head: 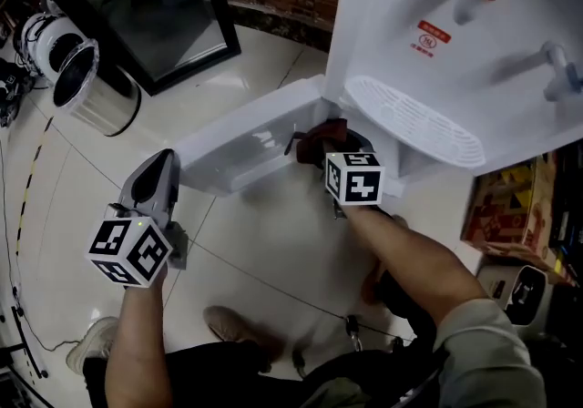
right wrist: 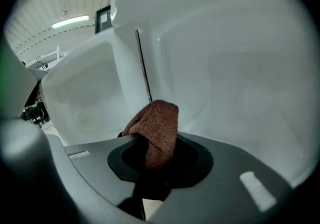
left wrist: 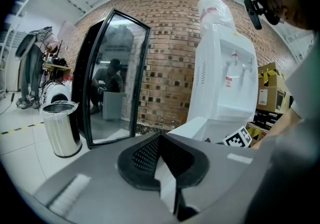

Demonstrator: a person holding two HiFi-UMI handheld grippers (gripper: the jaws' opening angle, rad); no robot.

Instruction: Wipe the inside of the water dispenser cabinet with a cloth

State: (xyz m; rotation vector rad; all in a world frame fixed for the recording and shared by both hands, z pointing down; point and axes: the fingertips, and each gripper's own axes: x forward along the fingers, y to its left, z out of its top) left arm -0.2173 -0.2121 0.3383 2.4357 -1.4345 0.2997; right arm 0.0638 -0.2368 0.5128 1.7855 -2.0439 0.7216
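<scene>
The water dispenser [head: 455,51] has its cabinet door [head: 246,147] open. The right tool [head: 333,142] pinches a reddish-brown cloth [right wrist: 159,125] just inside the dispenser's cabinet [right wrist: 235,83]. Wiping seems under way, with progress unclear. The left tool [head: 160,168], pressed together and empty, hangs left of the dispenser.

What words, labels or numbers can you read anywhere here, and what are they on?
Nothing reads clearly.
Red label on the water dispenser: too small to read.
Print on the cardboard box: blurred.
Cubes on the left gripper and right gripper: square markers, no words.
</scene>
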